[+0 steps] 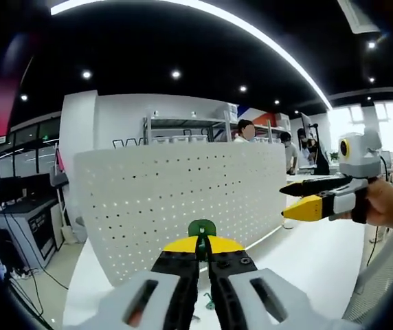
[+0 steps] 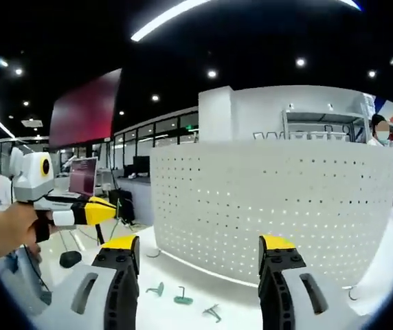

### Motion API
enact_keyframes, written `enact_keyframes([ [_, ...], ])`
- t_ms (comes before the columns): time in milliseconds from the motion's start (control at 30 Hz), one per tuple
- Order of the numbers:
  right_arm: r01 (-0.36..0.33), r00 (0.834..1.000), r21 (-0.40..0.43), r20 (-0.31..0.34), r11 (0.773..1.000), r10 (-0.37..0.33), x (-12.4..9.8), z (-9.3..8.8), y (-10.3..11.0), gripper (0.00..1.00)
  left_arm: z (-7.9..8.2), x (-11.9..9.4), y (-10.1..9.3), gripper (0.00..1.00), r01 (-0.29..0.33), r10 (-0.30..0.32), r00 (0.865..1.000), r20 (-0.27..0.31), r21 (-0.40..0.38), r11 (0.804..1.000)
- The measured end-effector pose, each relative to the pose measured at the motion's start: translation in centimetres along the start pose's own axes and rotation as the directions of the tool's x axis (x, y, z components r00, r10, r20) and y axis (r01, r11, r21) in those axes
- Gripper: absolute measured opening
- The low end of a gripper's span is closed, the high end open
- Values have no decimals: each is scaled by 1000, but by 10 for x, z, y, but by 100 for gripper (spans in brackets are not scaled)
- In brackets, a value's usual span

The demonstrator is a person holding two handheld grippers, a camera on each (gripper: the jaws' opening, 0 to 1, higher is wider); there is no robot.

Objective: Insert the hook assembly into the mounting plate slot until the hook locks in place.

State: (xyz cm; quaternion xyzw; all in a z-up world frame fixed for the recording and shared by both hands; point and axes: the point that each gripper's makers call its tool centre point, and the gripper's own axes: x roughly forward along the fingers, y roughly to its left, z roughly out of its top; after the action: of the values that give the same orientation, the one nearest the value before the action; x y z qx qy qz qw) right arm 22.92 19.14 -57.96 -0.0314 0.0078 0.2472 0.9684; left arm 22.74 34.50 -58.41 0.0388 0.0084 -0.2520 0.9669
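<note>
A white pegboard mounting plate (image 1: 183,196) stands upright on the white table and spans the right gripper view too, as the plate (image 2: 272,206). My left gripper (image 1: 202,242) is shut on a green hook (image 1: 201,227), held a short way in front of the plate's lower holes. My right gripper (image 2: 198,247) is open with nothing between its jaws, facing the plate. It enters the left gripper view from the right as the right gripper (image 1: 286,201), held by a hand. The left gripper (image 2: 110,210) appears at the left of the right gripper view. Three loose green hooks (image 2: 183,299) lie on the table before the plate.
The white table (image 1: 313,261) runs along the plate's foot. People stand behind the plate near metal shelves (image 1: 183,130). A desk with monitors (image 1: 18,196) sits at the left. A dark round object (image 2: 70,258) lies on the table's left side.
</note>
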Motion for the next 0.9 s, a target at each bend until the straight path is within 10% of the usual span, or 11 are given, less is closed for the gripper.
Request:
enact_keyframes([
  [500,1,1000,-3,12,1000,0,2,15,-6,76,55,26,71,4,-153,152,983,106,2,988],
  [900,14,999,-25,36,1000,-13,-2,31,-15,78,96,58,133,4,-332,322,923,210,9,943],
])
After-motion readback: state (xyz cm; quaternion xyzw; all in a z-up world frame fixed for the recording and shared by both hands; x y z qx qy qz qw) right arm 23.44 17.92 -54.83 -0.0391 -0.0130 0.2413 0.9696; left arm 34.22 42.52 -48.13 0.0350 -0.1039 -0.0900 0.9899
